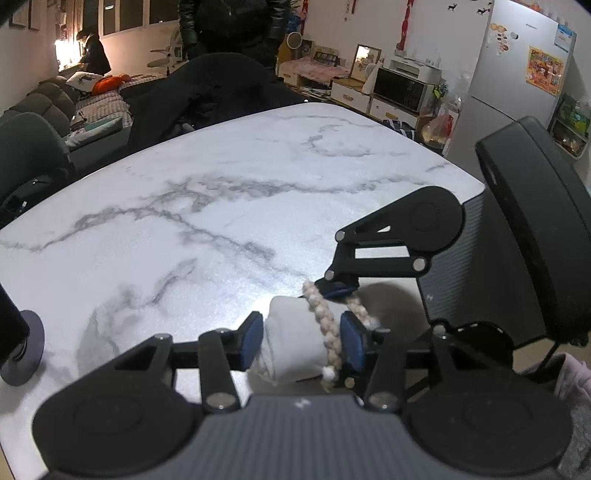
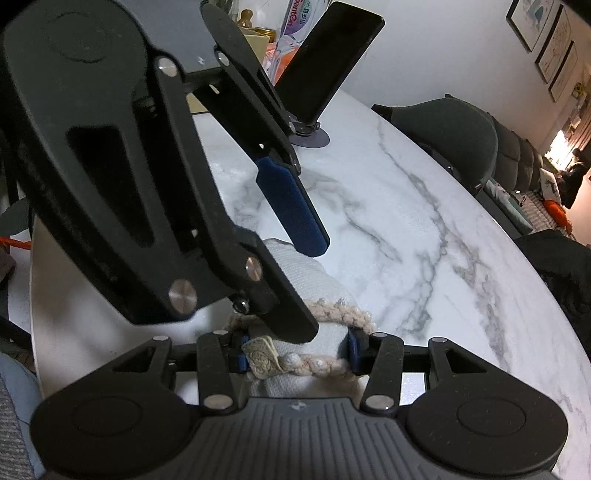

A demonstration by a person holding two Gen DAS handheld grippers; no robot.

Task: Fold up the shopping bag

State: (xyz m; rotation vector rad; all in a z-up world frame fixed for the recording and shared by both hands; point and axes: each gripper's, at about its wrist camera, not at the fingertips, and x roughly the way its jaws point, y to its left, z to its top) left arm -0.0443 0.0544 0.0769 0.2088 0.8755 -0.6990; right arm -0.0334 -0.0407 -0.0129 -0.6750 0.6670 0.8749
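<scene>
The shopping bag (image 1: 291, 343) is a tight white fabric roll with a beige braided cord (image 1: 327, 325) wound around it, held just above the marble table (image 1: 221, 177). My left gripper (image 1: 303, 341) is shut on the roll's middle, a blue pad on each side. My right gripper (image 1: 338, 290) reaches in from the right and pinches the roll's far end at the cord. In the right wrist view, the right gripper (image 2: 297, 352) is shut on the bag (image 2: 317, 273) and its cord (image 2: 332, 314), with a beige tag beside the left pad. The left gripper (image 2: 310, 288) crosses in from the upper left.
A dark phone (image 2: 325, 62) leans on a round-based stand (image 1: 26, 347) at the table's edge. A black chair back (image 1: 535, 221) rises at the right. A dark coat (image 1: 221, 92) lies beyond the far edge, with a person (image 1: 229, 22) standing behind it.
</scene>
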